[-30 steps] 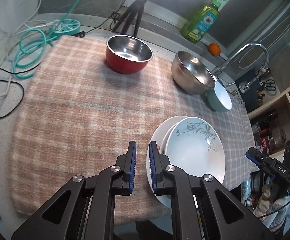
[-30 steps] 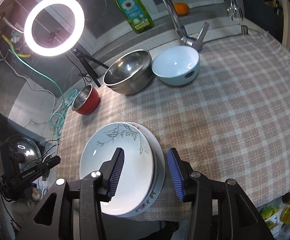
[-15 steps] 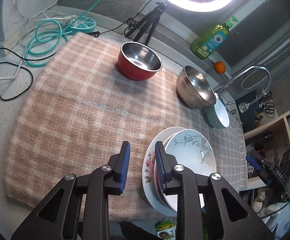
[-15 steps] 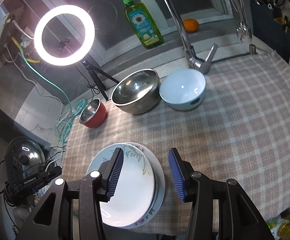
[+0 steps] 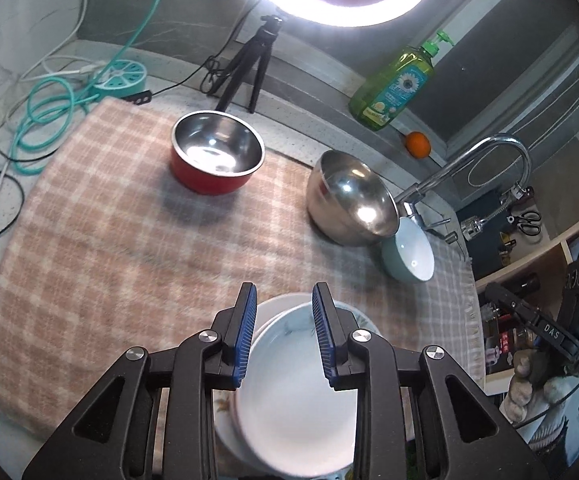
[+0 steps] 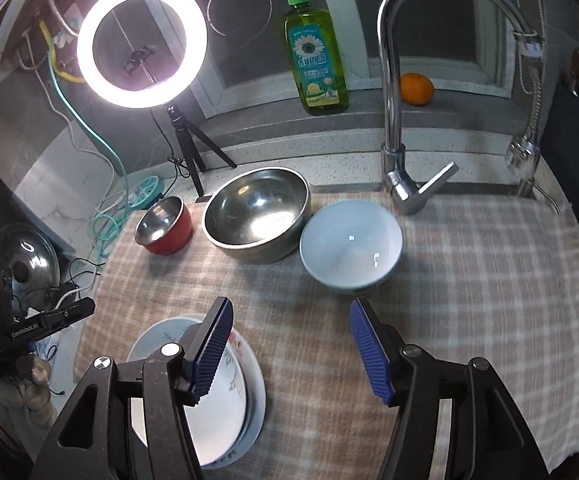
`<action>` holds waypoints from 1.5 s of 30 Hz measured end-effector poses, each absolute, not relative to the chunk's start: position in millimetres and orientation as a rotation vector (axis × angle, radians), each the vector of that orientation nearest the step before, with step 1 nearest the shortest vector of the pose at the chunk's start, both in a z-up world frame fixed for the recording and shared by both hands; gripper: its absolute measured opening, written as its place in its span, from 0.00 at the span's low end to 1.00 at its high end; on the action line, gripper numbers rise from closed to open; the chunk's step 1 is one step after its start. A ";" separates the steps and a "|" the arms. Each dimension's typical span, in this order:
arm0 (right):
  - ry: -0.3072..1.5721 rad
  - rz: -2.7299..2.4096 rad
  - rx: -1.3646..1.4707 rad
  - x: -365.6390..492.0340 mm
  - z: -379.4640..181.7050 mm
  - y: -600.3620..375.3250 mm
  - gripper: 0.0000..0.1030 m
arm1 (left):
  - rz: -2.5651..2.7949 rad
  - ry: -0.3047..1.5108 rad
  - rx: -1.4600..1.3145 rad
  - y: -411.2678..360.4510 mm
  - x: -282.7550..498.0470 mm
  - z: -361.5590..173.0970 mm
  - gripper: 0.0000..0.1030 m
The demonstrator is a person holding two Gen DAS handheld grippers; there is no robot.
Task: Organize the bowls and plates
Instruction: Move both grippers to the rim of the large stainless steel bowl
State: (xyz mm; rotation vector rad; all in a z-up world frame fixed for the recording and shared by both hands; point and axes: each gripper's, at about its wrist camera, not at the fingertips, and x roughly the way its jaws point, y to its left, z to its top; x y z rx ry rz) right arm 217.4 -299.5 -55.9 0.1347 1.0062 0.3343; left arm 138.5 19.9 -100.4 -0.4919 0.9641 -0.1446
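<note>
At the bottom of the left wrist view the left tongs stood a little apart with nothing pressed between the blue pads, hanging above a stack of plates that sat at the near edge of the checked cloth on the counter. In the right wrist view the right tongs were opening, gripping nothing, with bare cloth between the pads; the same plates lay at the lower left there, partly behind the left finger. Farther up, toward the middle of that frame, a pale blue bowl sat just beside a large steel bowl; whether the two touched could not be told. A small red bowl sat to the left, apart from them. Behind the bowls stood a tap, a green soap bottle and an orange on the ledge, and a lit ring lamp on a small tripod at the upper left.
</note>
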 end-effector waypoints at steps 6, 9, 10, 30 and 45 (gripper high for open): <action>1.046 0.389 0.152 266.3 -63.8 -304.6 0.55 | -0.163 0.962 -0.485 -1.2 171.4 -98.3 0.26; 1.068 0.411 0.166 290.7 -70.2 -305.1 0.55 | -0.170 0.988 -0.480 -10.8 191.3 -100.2 0.26; 1.076 0.417 0.171 298.9 -72.4 -305.1 0.55 | -0.174 0.996 -0.485 -12.8 195.9 -100.7 0.26; 1.211 0.461 0.168 393.0 -114.7 -286.6 0.55 | -0.120 1.178 -0.381 -39.1 291.3 -122.6 0.69; 1.306 0.448 0.211 417.3 -136.9 -283.7 0.29 | -0.144 1.222 -0.379 -48.6 317.2 -136.3 0.36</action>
